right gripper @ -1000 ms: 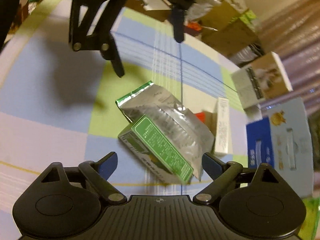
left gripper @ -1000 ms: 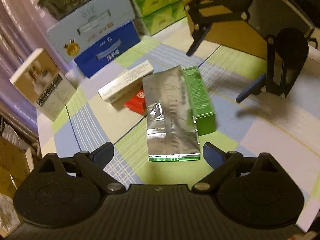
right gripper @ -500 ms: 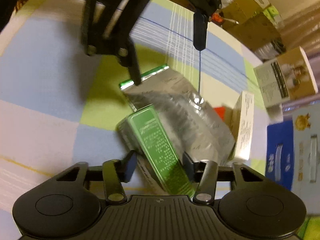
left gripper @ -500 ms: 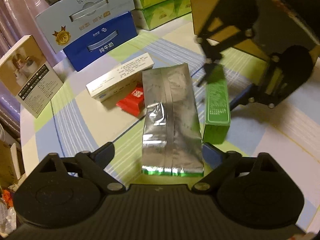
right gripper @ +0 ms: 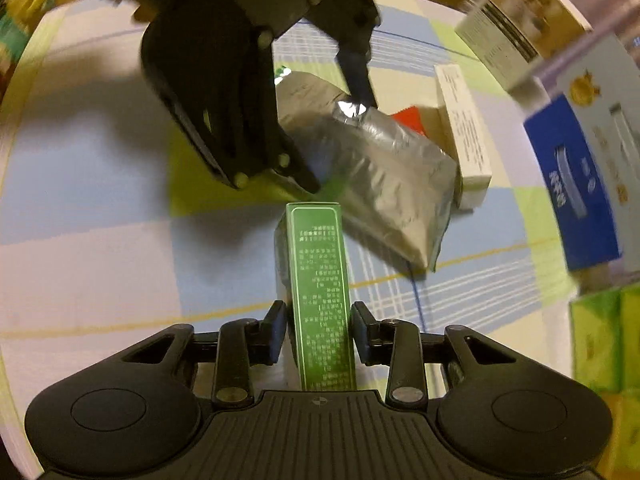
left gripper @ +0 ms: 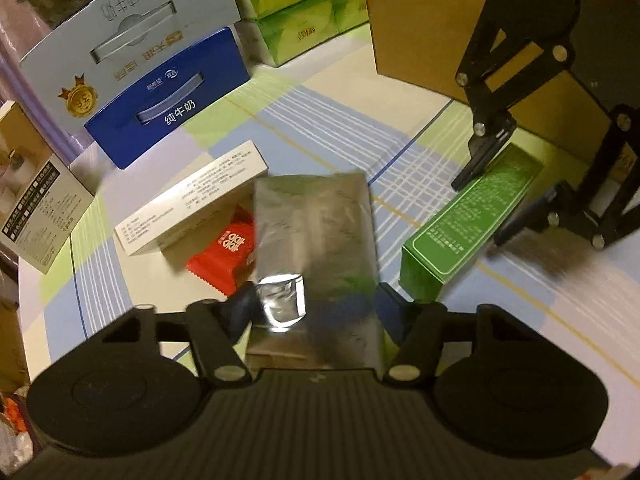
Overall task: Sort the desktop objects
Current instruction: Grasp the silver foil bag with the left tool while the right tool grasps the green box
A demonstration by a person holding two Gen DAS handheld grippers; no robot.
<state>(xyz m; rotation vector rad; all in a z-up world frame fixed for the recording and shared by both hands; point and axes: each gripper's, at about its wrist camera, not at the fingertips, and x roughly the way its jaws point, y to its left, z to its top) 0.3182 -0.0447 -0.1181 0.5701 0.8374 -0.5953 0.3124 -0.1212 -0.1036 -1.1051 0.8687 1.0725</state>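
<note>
Right wrist view: the right gripper (right gripper: 319, 330) is clamped across the narrow sides of the green box (right gripper: 320, 280), whose long axis runs straight out along the fingers, away from the camera. The box looks lifted clear of the checked surface (right gripper: 88, 264), though the blur makes that uncertain. It is a slim green carton with a pale border line and fine print.

In the left wrist view, the left gripper (left gripper: 316, 312) has closed on the near end of the silver foil pouch (left gripper: 316, 232), which extends lengthwise ahead of it. The pouch is crinkled, with a bright glare patch, and seems to lie over the red packet (left gripper: 224, 260) beside the white carton (left gripper: 192, 208). The cardboard box (left gripper: 420, 36) stands beyond the green box, nearer the right gripper, a likely place for it to go.
</note>
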